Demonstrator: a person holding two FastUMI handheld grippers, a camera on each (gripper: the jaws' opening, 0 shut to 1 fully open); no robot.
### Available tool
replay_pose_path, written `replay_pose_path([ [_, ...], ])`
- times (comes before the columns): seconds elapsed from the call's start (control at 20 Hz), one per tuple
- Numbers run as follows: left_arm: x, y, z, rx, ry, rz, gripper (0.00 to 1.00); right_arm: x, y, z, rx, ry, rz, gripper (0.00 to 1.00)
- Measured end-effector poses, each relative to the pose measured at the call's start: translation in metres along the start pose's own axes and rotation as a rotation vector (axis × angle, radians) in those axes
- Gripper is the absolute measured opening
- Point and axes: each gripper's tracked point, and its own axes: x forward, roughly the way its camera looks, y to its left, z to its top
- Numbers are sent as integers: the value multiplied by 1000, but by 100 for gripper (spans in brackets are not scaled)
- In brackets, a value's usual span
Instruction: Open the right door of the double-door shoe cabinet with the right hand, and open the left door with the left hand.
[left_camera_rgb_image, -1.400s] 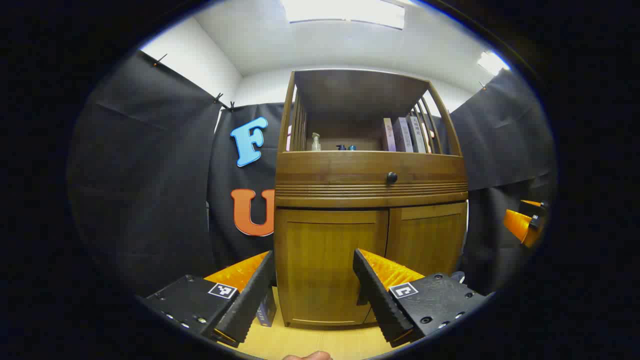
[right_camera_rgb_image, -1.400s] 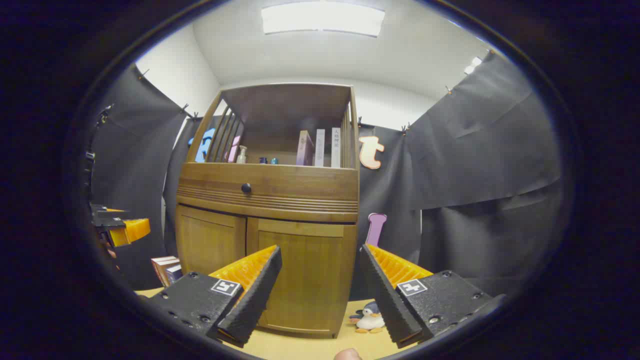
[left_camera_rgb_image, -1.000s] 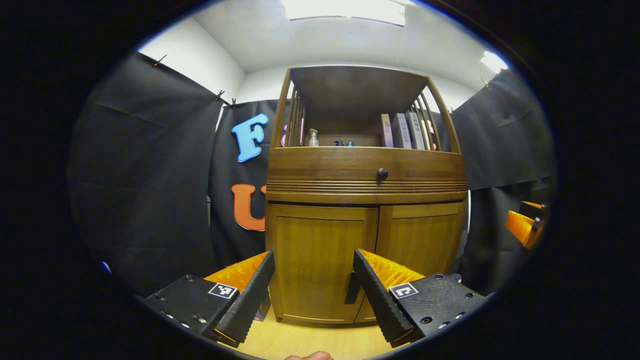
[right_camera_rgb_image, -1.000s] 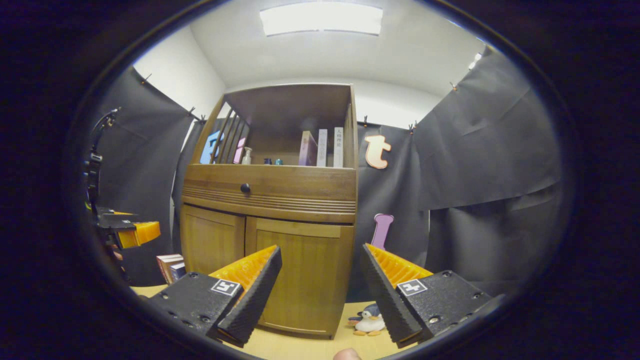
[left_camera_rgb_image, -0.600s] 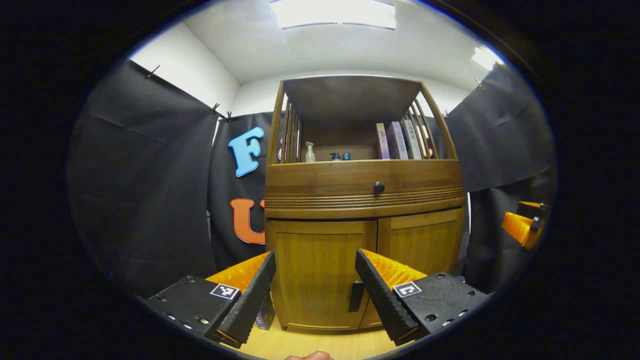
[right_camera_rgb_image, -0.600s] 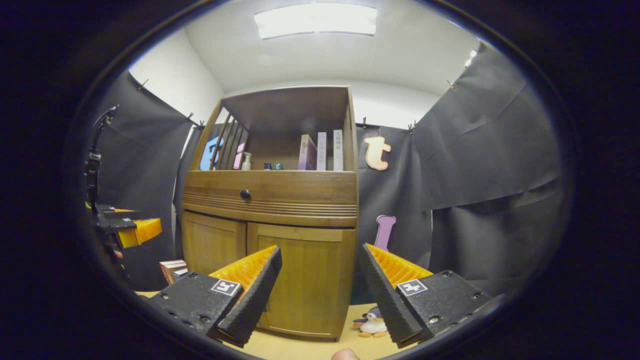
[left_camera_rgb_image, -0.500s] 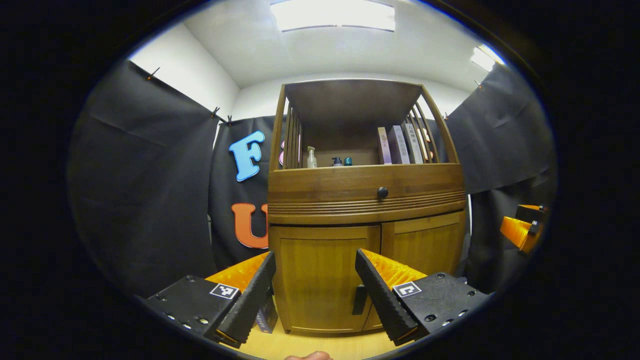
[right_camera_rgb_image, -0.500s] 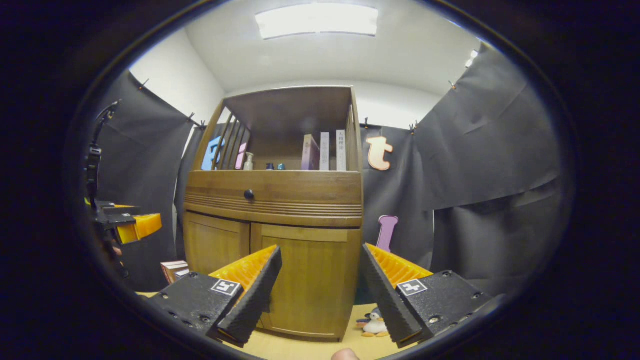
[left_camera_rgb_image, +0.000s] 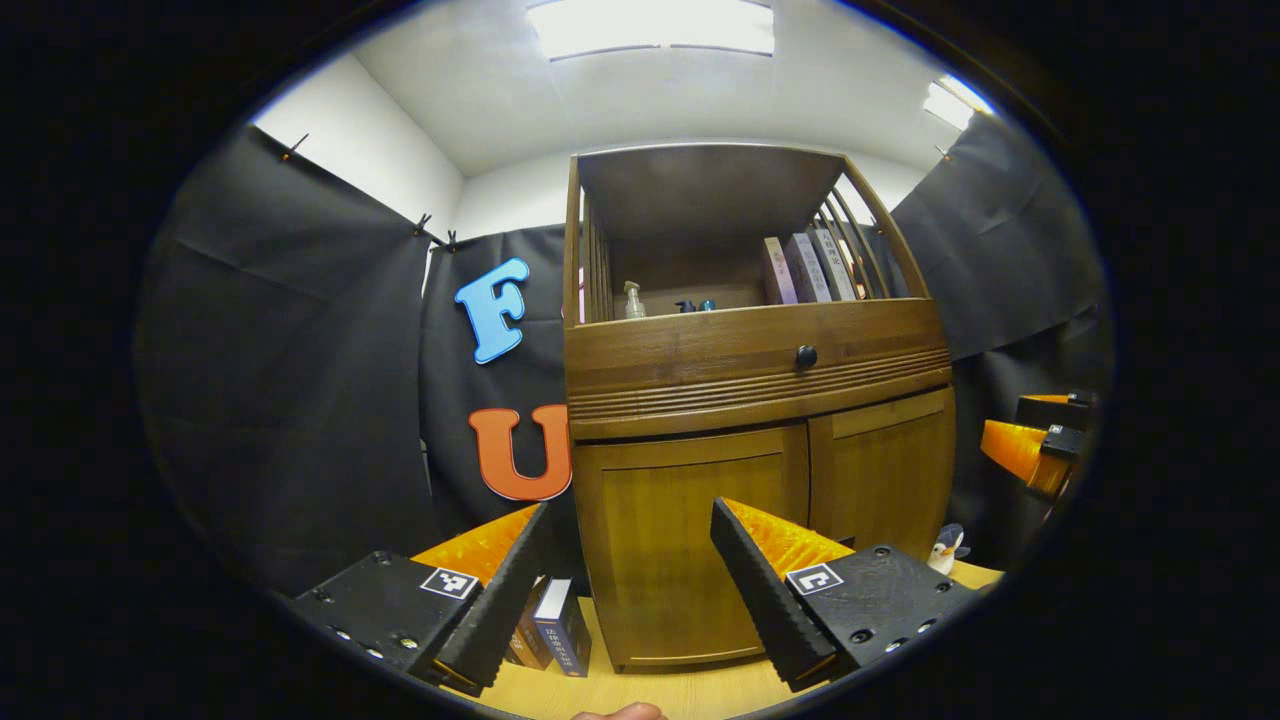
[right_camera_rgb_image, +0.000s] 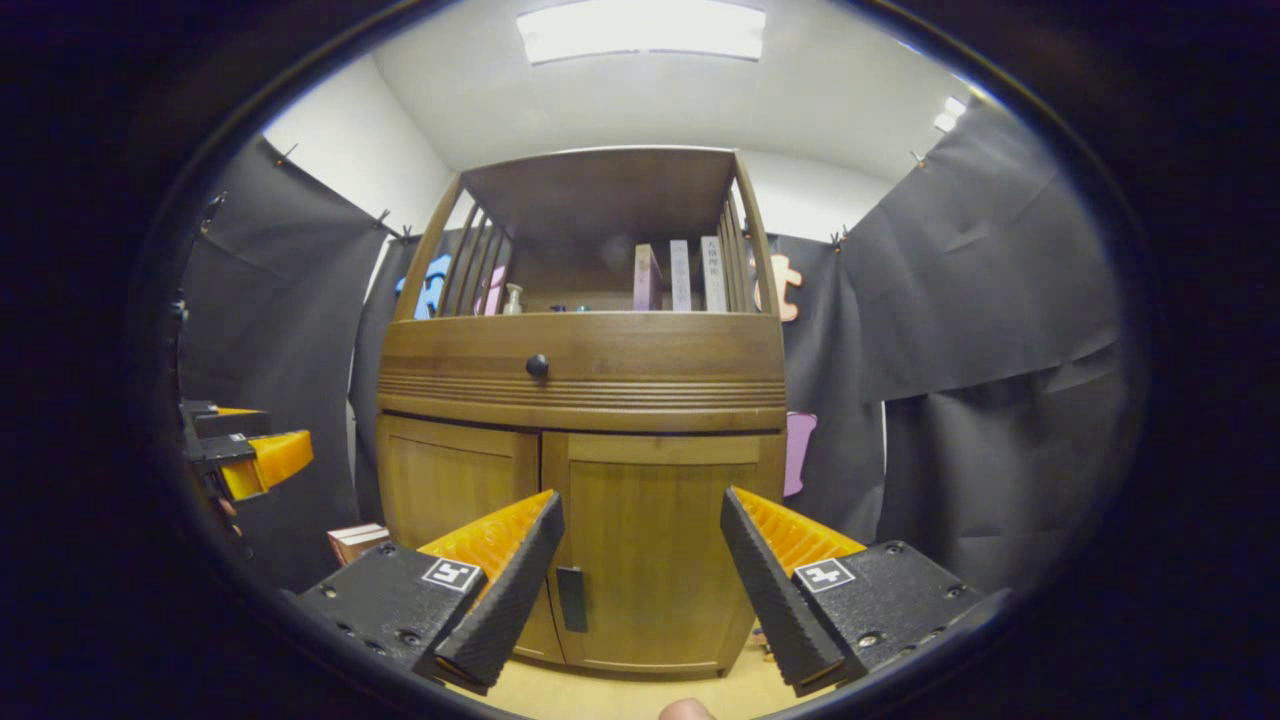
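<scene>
The wooden shoe cabinet (left_camera_rgb_image: 750, 370) stands ahead with both lower doors shut. In the left gripper view my left gripper (left_camera_rgb_image: 628, 512) is open, its fingers framing the left door (left_camera_rgb_image: 680, 540) from a short distance; the right door (left_camera_rgb_image: 885, 475) lies beyond. My right finger hides the left door's handle. In the right gripper view my right gripper (right_camera_rgb_image: 640, 503) is open in front of the right door (right_camera_rgb_image: 655, 560), whose dark handle (right_camera_rgb_image: 570, 598) shows between the fingers near the centre seam. The left door (right_camera_rgb_image: 455, 490) is to its left. Neither gripper touches the cabinet.
A drawer with a black knob (left_camera_rgb_image: 806, 356) sits above the doors, with books and bottles on the open shelf (right_camera_rgb_image: 680, 275). Several books (left_camera_rgb_image: 550, 630) stand on the floor left of the cabinet; a penguin toy (left_camera_rgb_image: 945, 548) sits at its right. Black cloth walls surround the booth.
The right gripper has come closer and swung toward the right door, bringing its handle between the fingers. The left gripper has shifted left, so the cabinet sits further right in its view. Both stay open.
</scene>
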Motion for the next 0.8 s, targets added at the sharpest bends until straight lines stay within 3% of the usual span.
replay_pose_path([
  [0.1, 4, 11, -2, -11, -13, -7, 100, 10, 12, -10, 6, 22, -5, 99],
  [0.4, 17, 32, -25, -74, 16, 10, 96, 55, 52, -75, 24, 146, -1, 99],
  [0.75, 23, 48, -42, -73, 38, 20, 100, 99, 57, -148, 119, 312, 3, 96],
  [0.8, 24, 48, -44, -88, 43, 19, 96, 105, 58, -156, 138, 333, 10, 96],
])
